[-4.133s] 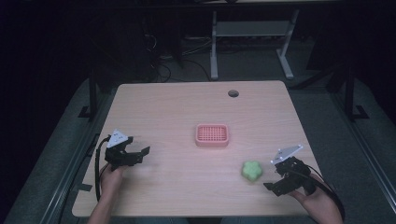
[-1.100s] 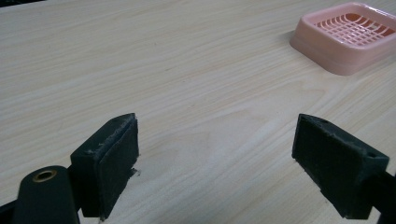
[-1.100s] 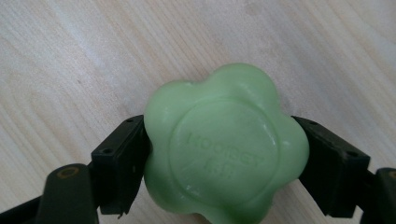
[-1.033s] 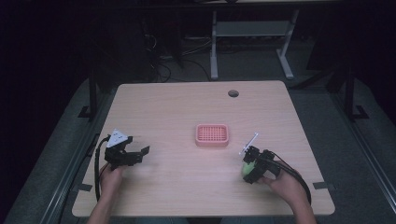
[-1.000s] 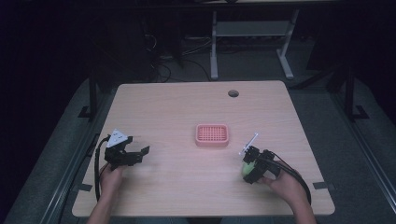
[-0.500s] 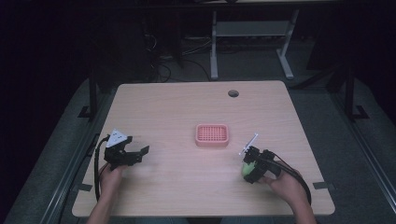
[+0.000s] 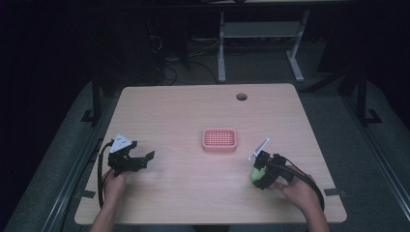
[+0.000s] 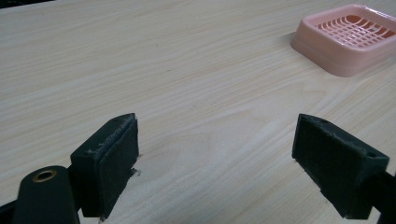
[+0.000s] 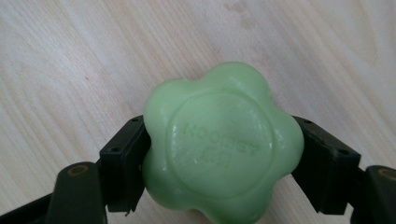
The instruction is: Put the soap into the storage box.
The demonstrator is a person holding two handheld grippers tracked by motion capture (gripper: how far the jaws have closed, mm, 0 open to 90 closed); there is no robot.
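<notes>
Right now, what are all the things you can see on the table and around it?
Soap: one, light green, flower-shaped, held between the right claw's jaws, low over the table's right front part.
Soap dish: one, pink with a grid top, near the middle of the table, nothing in it.
Table: one, light wood, with a round dark hole near its far edge.
Metal frame: one, grey, on the dark floor behind the table.
Left claw: one, black, jaws wide apart, holding nothing, above the table's left front part.
Right claw: one, black, shut on the soap.
Hands: two, at the near edge, one holding each claw.
</notes>
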